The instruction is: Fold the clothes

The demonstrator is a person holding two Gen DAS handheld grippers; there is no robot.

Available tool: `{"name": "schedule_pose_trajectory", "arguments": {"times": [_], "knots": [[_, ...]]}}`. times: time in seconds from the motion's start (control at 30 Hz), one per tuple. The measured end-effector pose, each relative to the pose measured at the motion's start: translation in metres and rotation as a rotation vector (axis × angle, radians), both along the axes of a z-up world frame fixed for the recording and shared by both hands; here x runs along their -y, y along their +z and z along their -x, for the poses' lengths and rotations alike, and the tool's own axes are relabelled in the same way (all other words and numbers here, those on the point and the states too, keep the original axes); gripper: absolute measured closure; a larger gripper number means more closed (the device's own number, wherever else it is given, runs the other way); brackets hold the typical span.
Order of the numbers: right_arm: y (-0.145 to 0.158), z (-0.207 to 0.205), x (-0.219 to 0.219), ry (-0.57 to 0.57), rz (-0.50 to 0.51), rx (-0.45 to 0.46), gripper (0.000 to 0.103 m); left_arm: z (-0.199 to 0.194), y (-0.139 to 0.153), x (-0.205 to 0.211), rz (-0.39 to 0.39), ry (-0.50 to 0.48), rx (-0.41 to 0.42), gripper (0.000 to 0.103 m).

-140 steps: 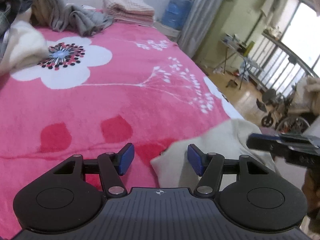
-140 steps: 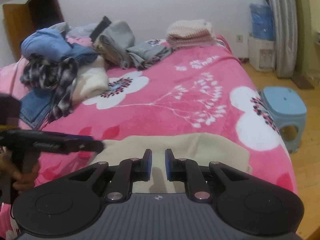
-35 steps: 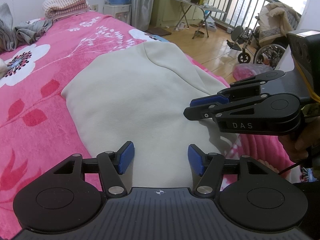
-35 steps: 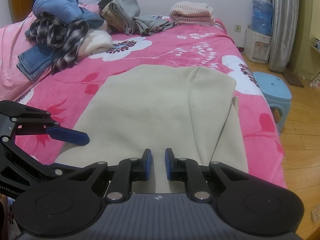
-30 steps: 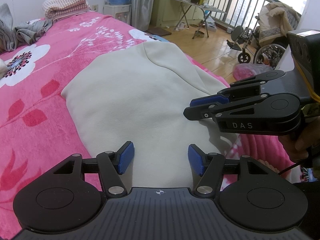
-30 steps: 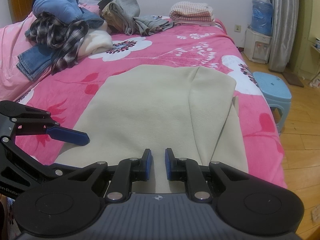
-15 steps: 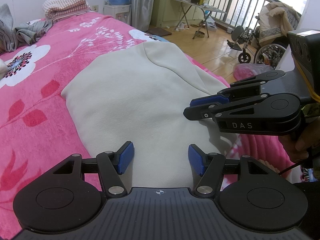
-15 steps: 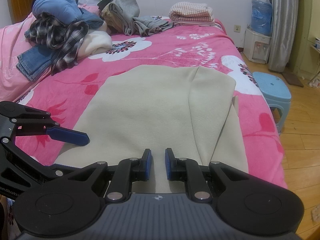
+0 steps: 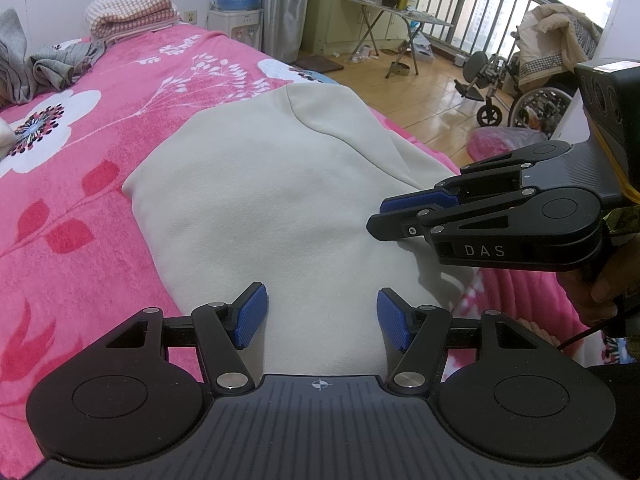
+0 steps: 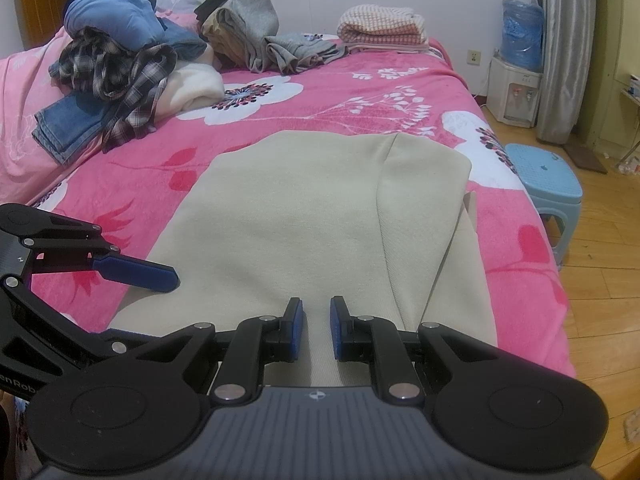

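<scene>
Left wrist view: the cream garment [image 9: 264, 184] lies spread flat on the pink floral bedspread [image 9: 80, 208], near the bed's foot. Left gripper [image 9: 322, 316] hovers over it, jaws wide apart, empty. Right gripper [image 10: 316, 330] stands narrowly parted, pinching nothing.

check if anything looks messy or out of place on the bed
The cream garment lies mostly flat on the pink blanket, but its right side is folded over unevenly, with an edge hanging past the bed's side. Behind it, an unfolded clothes heap sprawls beside the neatly folded checked towel.
</scene>
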State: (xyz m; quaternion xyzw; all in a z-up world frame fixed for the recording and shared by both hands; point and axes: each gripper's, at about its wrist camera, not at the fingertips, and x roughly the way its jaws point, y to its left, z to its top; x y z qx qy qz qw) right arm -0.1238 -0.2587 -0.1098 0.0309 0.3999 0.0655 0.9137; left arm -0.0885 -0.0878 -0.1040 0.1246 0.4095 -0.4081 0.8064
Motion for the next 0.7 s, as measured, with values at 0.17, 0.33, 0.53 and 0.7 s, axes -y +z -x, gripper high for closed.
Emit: {"name": "schedule_pose_trajectory", "arguments": {"times": [0.17, 0.33, 0.53, 0.7], "knots": [[0.0002, -0.0003, -0.0004, 0.000, 0.001, 0.000, 0.087, 0.0001, 0.0000, 0.0000, 0.000, 0.000, 0.000, 0.040], [0.0005, -0.0001, -0.0008, 0.000, 0.003, -0.001, 0.087, 0.0005, 0.0001, 0.0000, 0.000, 0.000, 0.000, 0.040], [0.0010, 0.0004, -0.0012, -0.001, 0.004, -0.001, 0.087, 0.0005, 0.0001, 0.0001, 0.000, 0.000, 0.000, 0.040], [0.0011, 0.0004, -0.0012, 0.000, 0.005, -0.002, 0.087, 0.0015, 0.0001, 0.0001, -0.001, 0.001, 0.000, 0.040]]}}
